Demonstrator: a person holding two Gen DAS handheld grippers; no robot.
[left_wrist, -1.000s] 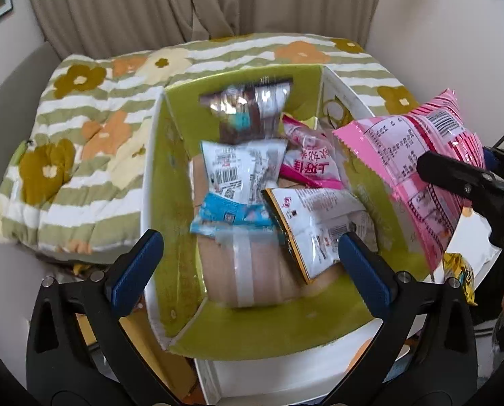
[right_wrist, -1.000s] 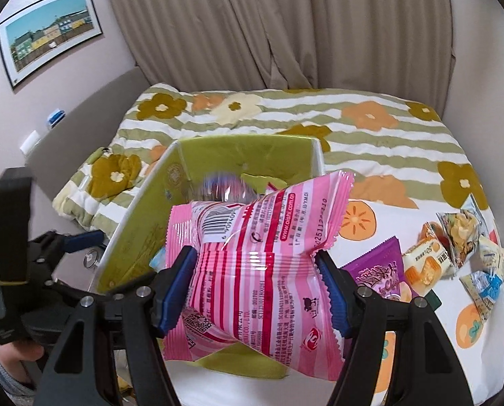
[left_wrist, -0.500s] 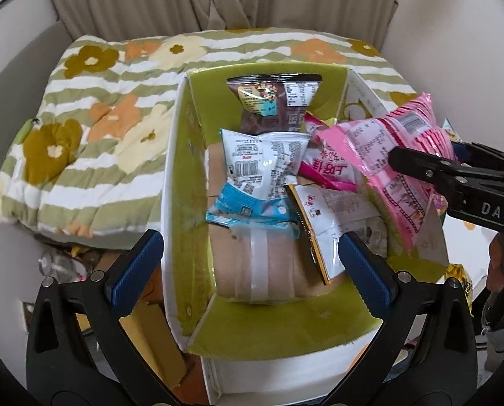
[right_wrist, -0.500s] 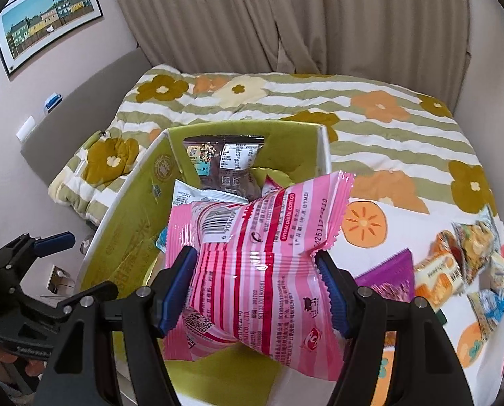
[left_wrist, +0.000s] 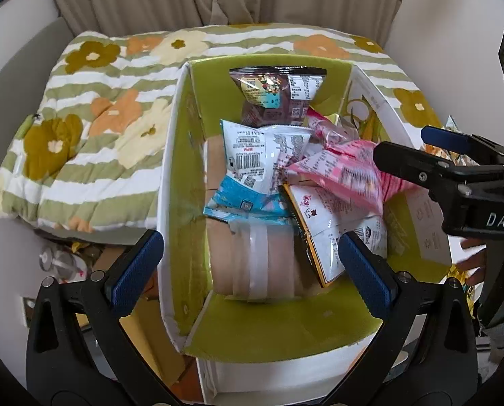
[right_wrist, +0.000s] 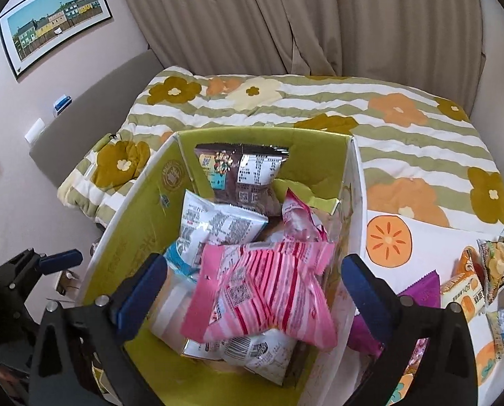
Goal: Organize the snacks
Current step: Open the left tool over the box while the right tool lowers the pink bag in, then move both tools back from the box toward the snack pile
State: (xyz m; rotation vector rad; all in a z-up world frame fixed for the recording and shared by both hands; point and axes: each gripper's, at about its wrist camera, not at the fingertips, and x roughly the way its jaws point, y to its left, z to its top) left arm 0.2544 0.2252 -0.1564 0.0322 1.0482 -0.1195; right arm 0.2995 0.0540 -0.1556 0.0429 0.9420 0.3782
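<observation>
Pink striped snack bag (right_wrist: 265,291) lies atop other packets inside green box (right_wrist: 133,247) on bed (right_wrist: 404,121); right gripper (right_wrist: 252,291) jaws spread, clear of bag; left gripper (left_wrist: 252,267) jaws spread, empty.

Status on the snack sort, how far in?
Done: the green box holds several packs, among them the brown bag and white bag. In hand: nothing. The right gripper is open, with the pink striped bag lying atop the pile in the box. The left gripper is open too. Left: the purple pack and the small packs on the bed.
</observation>
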